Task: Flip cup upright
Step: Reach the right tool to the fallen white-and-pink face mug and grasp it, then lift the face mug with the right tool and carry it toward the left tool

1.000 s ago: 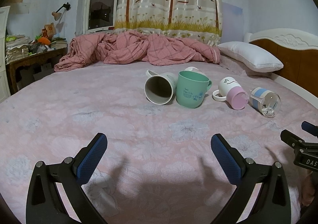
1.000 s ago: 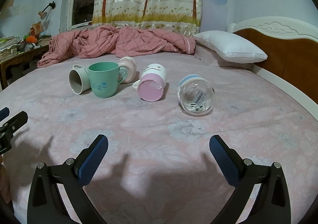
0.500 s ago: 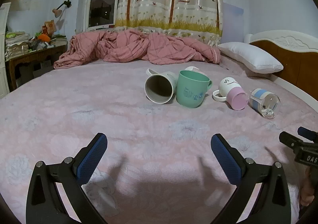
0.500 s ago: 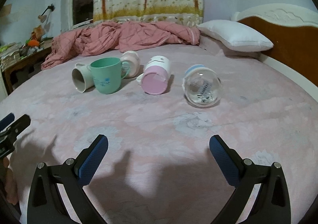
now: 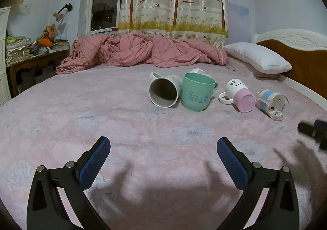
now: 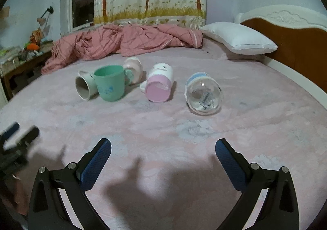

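Observation:
Several cups sit in a row on the pink bed. A green cup (image 5: pixel 196 93) (image 6: pixel 110 85) stands upright. A white mug (image 5: pixel 164 91) (image 6: pixel 84 86) lies on its side left of it, mouth toward me. A pale pink cup (image 6: pixel 133 66) lies behind them. A white-and-pink mug (image 5: pixel 239 95) (image 6: pixel 160 85) lies on its side. A clear glass with a blue band (image 5: pixel 271 103) (image 6: pixel 203 92) lies on its side, farthest right. My left gripper (image 5: pixel 163 154) and right gripper (image 6: pixel 163 154) are open and empty, well short of the cups.
A crumpled pink blanket (image 5: pixel 141 52) lies at the back of the bed. A white pillow (image 5: pixel 257 58) and the wooden headboard (image 5: pixel 302 60) are at the right. A cluttered desk (image 5: pixel 30 52) stands at the left. The bedsheet (image 5: pixel 102 119) spreads between grippers and cups.
The right gripper has moved closer to the cups, which look larger now. The left gripper's view has shifted only slightly. Both stay open.

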{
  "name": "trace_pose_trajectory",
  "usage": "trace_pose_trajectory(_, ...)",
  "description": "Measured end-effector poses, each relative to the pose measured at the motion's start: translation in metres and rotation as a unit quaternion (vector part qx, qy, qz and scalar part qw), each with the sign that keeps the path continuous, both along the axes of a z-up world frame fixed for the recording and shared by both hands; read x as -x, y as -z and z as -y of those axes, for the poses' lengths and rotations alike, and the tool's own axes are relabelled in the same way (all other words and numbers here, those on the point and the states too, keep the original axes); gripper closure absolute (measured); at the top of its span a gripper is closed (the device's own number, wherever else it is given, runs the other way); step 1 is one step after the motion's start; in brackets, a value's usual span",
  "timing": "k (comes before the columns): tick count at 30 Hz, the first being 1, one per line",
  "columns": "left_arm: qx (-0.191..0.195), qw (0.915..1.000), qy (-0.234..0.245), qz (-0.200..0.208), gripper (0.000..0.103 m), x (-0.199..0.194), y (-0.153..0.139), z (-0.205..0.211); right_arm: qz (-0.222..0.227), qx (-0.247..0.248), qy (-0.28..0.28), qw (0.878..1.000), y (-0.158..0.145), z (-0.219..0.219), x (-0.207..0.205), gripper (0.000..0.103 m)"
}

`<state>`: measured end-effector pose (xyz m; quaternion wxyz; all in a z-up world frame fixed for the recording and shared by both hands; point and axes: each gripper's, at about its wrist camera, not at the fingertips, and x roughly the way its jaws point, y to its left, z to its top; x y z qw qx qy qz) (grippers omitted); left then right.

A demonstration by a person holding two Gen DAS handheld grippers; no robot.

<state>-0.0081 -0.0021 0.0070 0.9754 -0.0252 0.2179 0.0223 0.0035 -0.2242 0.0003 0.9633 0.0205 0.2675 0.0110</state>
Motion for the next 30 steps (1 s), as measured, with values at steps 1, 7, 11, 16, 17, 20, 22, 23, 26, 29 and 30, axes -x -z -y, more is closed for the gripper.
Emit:
trace_pose_trajectory(1,0.000,1.0000,-0.001,0.001,0.000,0.000,0.000,0.000,-0.002,-0.003,0.000,1.000,-0.006,0.001,-0.002,0.000)
trace_pose_trajectory(7,0.009,0.9997,-0.020,-0.007,0.000,-0.002,0.005,-0.004,-0.029,-0.003,-0.009,1.000,-0.054,0.002,-0.052,0.003)
trace_pose_trajectory(11,0.016,0.9989,-0.038,-0.024,0.000,-0.008,0.008,-0.009,-0.082,-0.038,-0.032,0.995,-0.072,-0.002,-0.112,0.004)
trace_pose_trajectory(16,0.017,0.9989,-0.035,-0.026,0.000,-0.008,0.010,-0.010,-0.142,-0.048,-0.022,0.988,-0.061,-0.008,-0.196,0.009)
trace_pose_trajectory(17,0.018,0.9989,-0.035,-0.026,0.000,-0.008,0.010,-0.010,-0.155,-0.048,-0.017,0.987,-0.055,-0.010,-0.215,0.009)
trace_pose_trajectory(20,0.015,0.9989,-0.032,-0.030,0.000,-0.011,0.011,-0.010,-0.177,-0.042,0.012,0.983,-0.036,-0.010,-0.251,0.012)
trace_pose_trajectory(22,0.016,0.9988,-0.031,-0.035,0.000,-0.012,0.012,-0.010,-0.195,-0.040,0.026,0.980,-0.019,-0.007,-0.274,0.015)
trace_pose_trajectory(23,0.016,0.9987,-0.030,-0.037,0.000,-0.012,0.012,-0.010,-0.201,-0.040,0.030,0.978,-0.012,-0.006,-0.281,0.016)
trace_pose_trajectory(26,0.017,0.9985,-0.029,-0.042,0.000,-0.013,0.012,-0.010,-0.220,-0.024,0.041,0.974,0.010,-0.006,-0.302,0.017)
trace_pose_trajectory(29,0.017,0.9985,-0.029,-0.042,0.000,-0.014,0.012,-0.009,-0.217,0.024,0.031,0.975,0.023,-0.018,-0.311,0.027)
trace_pose_trajectory(30,0.017,0.9985,-0.029,-0.042,0.000,-0.014,0.012,-0.009,-0.214,0.031,0.029,0.976,0.027,-0.020,-0.311,0.027)
